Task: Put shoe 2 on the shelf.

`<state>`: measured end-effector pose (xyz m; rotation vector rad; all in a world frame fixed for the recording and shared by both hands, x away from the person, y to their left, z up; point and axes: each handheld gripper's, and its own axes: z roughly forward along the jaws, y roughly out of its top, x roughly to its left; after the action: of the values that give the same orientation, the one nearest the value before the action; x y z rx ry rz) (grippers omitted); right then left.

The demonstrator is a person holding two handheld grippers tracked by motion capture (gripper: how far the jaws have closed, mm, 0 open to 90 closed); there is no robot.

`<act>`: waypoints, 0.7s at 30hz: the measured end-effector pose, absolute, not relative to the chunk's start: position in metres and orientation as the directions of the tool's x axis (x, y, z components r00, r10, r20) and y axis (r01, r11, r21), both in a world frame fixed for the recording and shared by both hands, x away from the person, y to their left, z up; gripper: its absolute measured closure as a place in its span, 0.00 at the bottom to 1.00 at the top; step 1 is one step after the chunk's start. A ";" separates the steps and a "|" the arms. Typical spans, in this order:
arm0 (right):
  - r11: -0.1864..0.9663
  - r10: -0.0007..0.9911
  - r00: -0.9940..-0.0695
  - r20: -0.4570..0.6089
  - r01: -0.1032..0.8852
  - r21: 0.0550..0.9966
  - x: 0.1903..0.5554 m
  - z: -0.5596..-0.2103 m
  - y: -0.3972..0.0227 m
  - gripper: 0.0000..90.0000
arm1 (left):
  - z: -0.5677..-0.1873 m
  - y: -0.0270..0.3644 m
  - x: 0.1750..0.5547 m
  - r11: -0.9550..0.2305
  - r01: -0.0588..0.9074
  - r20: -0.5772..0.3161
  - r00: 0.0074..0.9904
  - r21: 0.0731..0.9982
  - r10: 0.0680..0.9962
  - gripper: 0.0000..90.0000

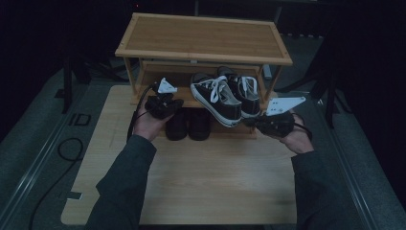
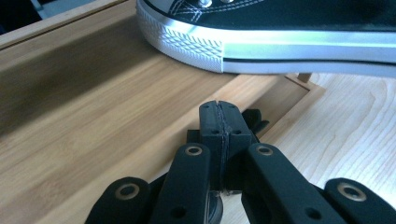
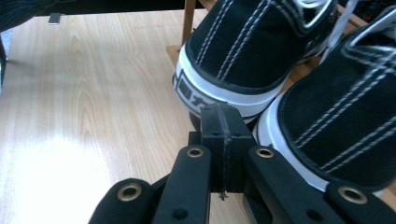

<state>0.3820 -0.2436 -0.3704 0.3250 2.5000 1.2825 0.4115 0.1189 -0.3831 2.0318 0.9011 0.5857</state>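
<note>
A pair of black canvas sneakers with white soles and laces sits on the middle shelf of a wooden shoe rack [image 1: 201, 57]; the left sneaker [image 1: 215, 98] juts out over the shelf's front edge, the right sneaker [image 1: 245, 93] lies beside it. My left gripper [image 1: 175, 103] is shut and empty, just left of the left sneaker's toe [image 2: 280, 35], with its pads [image 2: 211, 122] over the shelf board [image 2: 93, 107]. My right gripper [image 1: 249, 120] is shut and empty too, close behind the two sneaker heels [image 3: 233, 51] [image 3: 345, 126].
A pair of dark shoes [image 1: 188, 125] stands on the rack's lowest level under the sneakers. The rack stands at the far edge of a light wooden tabletop [image 1: 201, 177]. A black cable [image 1: 67, 148] lies on the grey floor at the left.
</note>
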 end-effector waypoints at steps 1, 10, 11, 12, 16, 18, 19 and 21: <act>0.573 0.338 -0.926 -0.170 0.060 0.817 0.382 -0.372 -0.243 1.00 | -0.383 0.118 0.413 -0.416 0.381 0.091 0.638 0.826 0.765 1.00; 0.571 0.308 -0.938 -0.156 0.051 0.819 0.380 -0.380 -0.237 1.00 | -0.384 0.108 0.430 -0.436 0.407 0.106 0.623 0.803 0.775 1.00; 0.571 0.304 -0.939 -0.158 0.047 0.820 0.379 -0.380 -0.236 1.00 | -0.384 0.106 0.432 -0.431 0.407 0.102 0.620 0.805 0.778 1.00; 0.570 0.299 -0.941 -0.157 0.044 0.820 0.379 -0.380 -0.235 1.00 | -0.384 0.106 0.433 -0.433 0.411 0.103 0.619 0.802 0.779 1.00; 0.570 0.293 -0.943 -0.159 0.038 0.821 0.379 -0.379 -0.232 1.00 | -0.383 0.105 0.438 -0.442 0.413 0.115 0.614 0.796 0.781 0.99; 0.570 0.291 -0.943 -0.158 0.039 0.821 0.379 -0.379 -0.232 1.00 | -0.385 0.106 0.440 -0.439 0.414 0.118 0.607 0.798 0.786 0.99; 0.569 0.291 -0.944 -0.157 0.039 0.821 0.379 -0.379 -0.232 1.00 | -0.386 0.108 0.442 -0.431 0.421 0.113 0.597 0.798 0.794 0.99; 0.567 0.287 -0.945 -0.155 0.037 0.823 0.379 -0.379 -0.231 1.00 | -0.387 0.110 0.444 -0.433 0.427 0.123 0.586 0.794 0.801 0.99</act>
<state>0.3790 -0.2305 -0.3787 0.2679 2.5309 1.3201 0.4442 0.1101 -0.3873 2.0716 0.9727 0.6428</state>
